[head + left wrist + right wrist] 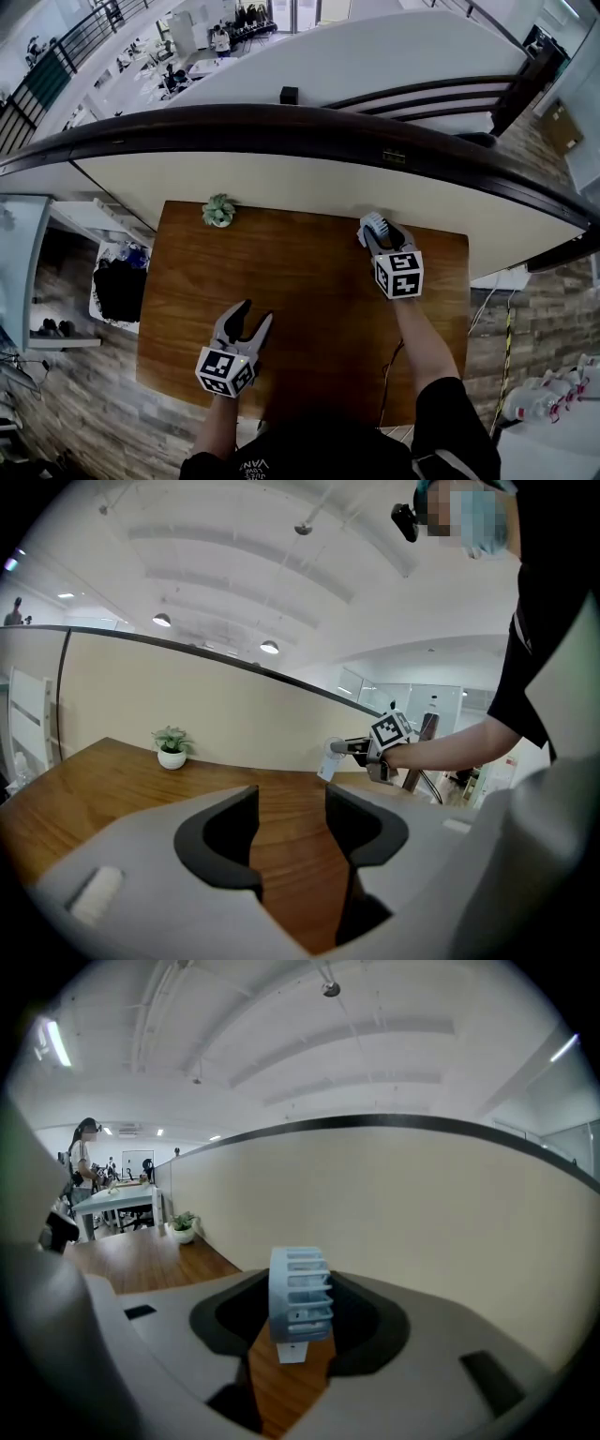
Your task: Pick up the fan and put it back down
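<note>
Fan: the small pale blue, round, slatted plastic fan (302, 1290) is sitting upright between the jaws of the right gripper (375, 231). It is over the far right corner of the bench, close to the wall.
Right jaws: they are clenching on the fan, one dark pad pressing on each side of its round body (a small pale tab is hanging below that body, with wood grain showing under it).
Fan and bench: no view is showing plainly whether the fan's underside is touching the wood.
Left gripper: the left gripper (255, 314) is hovering over the near left part of the bench, well apart from the fan.
Left jaws: they are standing released and apart, framing only bare wood.
Bench: the brown rectangular wooden bench (309, 309) is lying along the foot of the wall.
Plant: a small green potted plant in a white pot (219, 211) is standing at the bench's far left edge, just beside the wall and well apart from both grippers.
Wall: a curved cream wall (281, 186) topped by a dark rail is running along the bench's far side.
Person: the person's forearms are reaching in from the bottom edge of the head view, one behind each gripper.
</note>
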Demonstrator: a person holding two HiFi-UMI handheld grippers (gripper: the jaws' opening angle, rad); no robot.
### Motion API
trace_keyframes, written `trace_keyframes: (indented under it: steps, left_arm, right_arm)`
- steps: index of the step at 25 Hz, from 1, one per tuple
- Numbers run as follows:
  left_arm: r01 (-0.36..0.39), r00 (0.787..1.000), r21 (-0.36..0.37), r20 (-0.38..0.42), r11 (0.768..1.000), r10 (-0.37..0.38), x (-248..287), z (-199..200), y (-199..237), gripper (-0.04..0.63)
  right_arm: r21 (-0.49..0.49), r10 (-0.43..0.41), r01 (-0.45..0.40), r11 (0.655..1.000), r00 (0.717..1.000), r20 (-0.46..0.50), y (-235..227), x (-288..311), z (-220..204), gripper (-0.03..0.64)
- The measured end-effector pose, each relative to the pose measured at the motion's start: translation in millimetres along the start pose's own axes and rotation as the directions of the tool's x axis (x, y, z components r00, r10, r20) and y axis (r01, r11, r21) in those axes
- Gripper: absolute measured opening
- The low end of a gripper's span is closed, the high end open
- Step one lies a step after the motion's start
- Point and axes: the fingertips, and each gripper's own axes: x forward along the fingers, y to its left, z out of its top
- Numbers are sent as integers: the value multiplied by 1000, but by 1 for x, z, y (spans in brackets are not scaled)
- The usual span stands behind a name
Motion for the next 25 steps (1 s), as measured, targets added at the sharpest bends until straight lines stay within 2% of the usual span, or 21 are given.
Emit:
trace_keyframes:
  steps: [16,25]
  left_arm:
    - [-27,998,-24,-50,999,26,5,-24,6,210]
    - [-25,999,-24,-47,999,24,-2,-24,6,210]
  right_arm:
    - [4,-4,4,1000,1000,23,-8,31,-7,189]
    - [22,-6,6,1000,1000,16,-4,29,-10,201]
